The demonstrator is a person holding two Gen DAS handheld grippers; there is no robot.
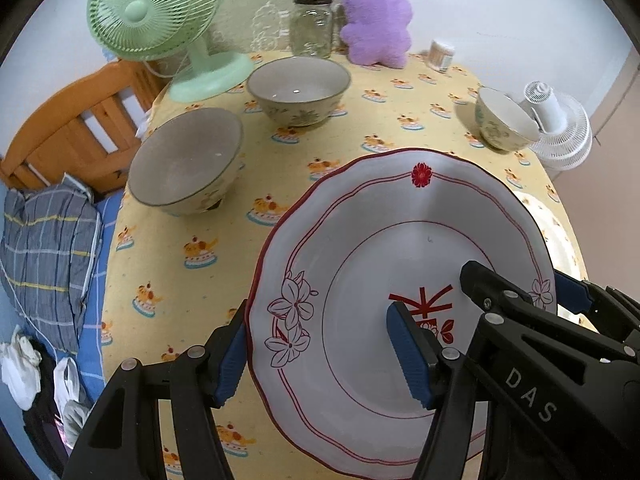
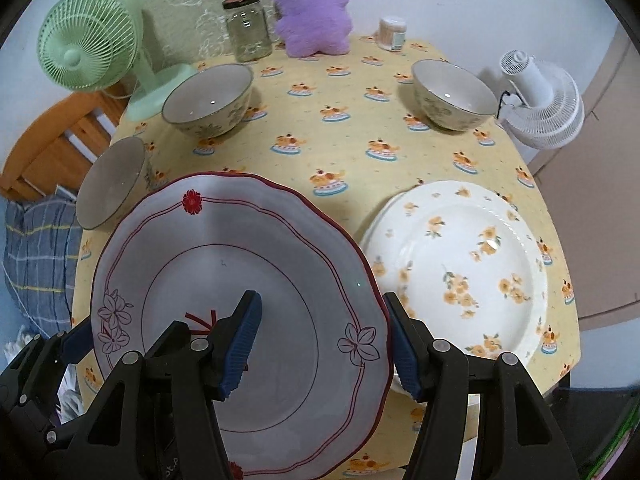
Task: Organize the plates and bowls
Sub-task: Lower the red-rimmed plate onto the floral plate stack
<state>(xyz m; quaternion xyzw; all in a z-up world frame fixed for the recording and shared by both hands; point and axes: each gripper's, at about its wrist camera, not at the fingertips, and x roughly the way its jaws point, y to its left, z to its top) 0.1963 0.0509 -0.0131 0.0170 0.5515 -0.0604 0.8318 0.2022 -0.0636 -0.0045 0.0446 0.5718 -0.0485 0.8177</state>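
- The red-trimmed plate (image 1: 400, 264) is up off the bench (image 1: 192, 280), tilted, carried between your two grippers w/ its face toward both cams.
- Your left gripper (image 1: 320, 360) straddles the plate's left rim: one blue pad outside the edge, the other over the plate's face. Looks like it's pinching the rim, tho actual pad contact isn't clear.
- Your right gripper (image 2: 324, 348) does the same on the right rim (one pad on the face, one just outside the edge), so likewise prob. pinching it.
- Step in hand, as I read it: you're moving this plate toward the floral plate (image 2: 460, 264), which lies flat on the bench just to the right.
- Next move calls for levelling the plate, centring it over the floral plate, lowering, then spreading both grippers together so it doesn't tip.
- Three bowls wait farther out: the near-left bowl (image 1: 188, 164) (tilted on its side), the middle bowl (image 1: 298, 90) and the right bowl (image 2: 452, 96), all well apart.
- Hard to tell: the plate's near edge is hidden behind the gripper bodies; a second rim seems to peek from under the floral plate, not sure; left view cuts off most of that plate.
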